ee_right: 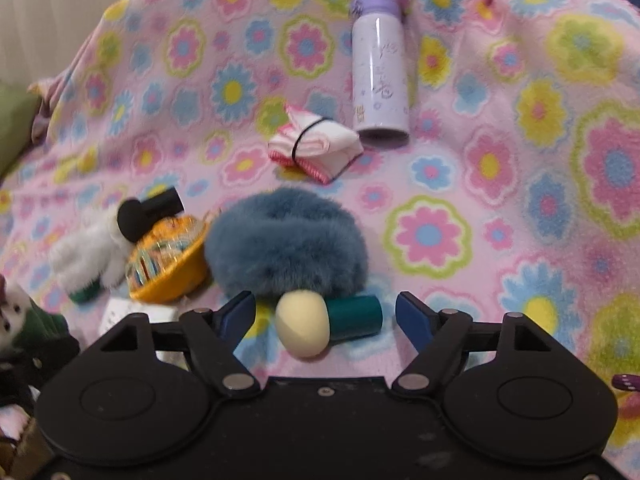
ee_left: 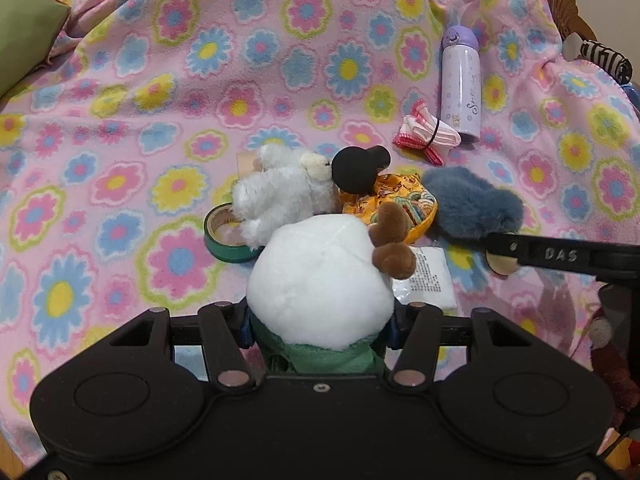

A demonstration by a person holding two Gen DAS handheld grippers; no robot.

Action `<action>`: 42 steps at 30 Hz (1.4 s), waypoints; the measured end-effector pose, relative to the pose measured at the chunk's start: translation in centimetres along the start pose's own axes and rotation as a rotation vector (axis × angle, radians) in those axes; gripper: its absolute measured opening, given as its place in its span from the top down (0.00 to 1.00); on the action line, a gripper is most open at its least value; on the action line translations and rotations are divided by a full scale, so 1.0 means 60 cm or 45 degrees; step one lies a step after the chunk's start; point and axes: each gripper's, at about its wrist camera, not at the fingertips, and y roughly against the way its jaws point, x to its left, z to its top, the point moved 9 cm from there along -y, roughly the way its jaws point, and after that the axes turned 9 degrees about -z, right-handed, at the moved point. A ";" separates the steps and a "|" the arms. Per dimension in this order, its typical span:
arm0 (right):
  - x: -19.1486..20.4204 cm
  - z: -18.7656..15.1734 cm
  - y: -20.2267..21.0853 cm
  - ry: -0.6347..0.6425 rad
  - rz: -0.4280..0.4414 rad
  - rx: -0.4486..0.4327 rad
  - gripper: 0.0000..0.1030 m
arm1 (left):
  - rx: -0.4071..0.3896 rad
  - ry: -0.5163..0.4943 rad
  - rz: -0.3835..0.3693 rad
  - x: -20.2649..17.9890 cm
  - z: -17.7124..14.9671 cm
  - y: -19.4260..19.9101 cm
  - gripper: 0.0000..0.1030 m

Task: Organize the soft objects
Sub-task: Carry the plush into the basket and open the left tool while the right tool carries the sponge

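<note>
So, biggest thing first:
Blanket: the flowered pink blanket point(ee_left: 120, 128) covers your whole work surface; its far edge rides up at the back, a green cushion point(ee_left: 24, 36) sits past its left edge, and a zebra-striped item point(ee_left: 604, 58) past its top right corner.
Open room: the left half and the far middle of the blanket are bare; the right side beyond the bottle is bare too.
Pile: the clutter sits mid-blanket, all touching or overlapping: white fluffy toy point(ee_left: 276, 192), green tape roll point(ee_left: 226, 236) partly under it, black round-headed piece point(ee_left: 356, 170), orange patterned pouch point(ee_left: 396, 204), blue-grey fur piece point(ee_right: 286, 240).
Bottle: the lilac bottle point(ee_right: 380, 68) lies on its side well behind the pile, with a banded pink-and-white cloth bundle point(ee_right: 316, 146) just beside its base.
Left gripper: your left gripper point(ee_left: 320, 320) points down at the pile and is clamped on a white plush with brown antlers point(ee_left: 320, 272) at its green collar.
Right gripper: your right gripper point(ee_right: 326, 316) has its jaws apart, gripping nothing; a cream-headed teal applicator point(ee_right: 328, 322) lies between the blue fingers point(ee_right: 240, 312), clear of both, touching the fur piece's near edge.
Packet: a white printed sachet point(ee_left: 430, 280) lies flat beside the plush.
</note>
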 end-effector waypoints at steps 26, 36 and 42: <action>0.017 -0.014 0.157 0.001 0.108 -0.145 0.43 | -0.028 -0.051 0.057 -0.036 -0.022 0.082 0.48; 0.050 -0.090 0.292 0.048 0.212 -0.220 0.43 | -0.054 -0.044 0.119 -0.063 -0.079 0.153 0.48; 0.042 -0.142 0.329 -0.017 0.262 -0.165 0.43 | -0.015 -0.015 0.182 -0.066 -0.121 0.173 0.48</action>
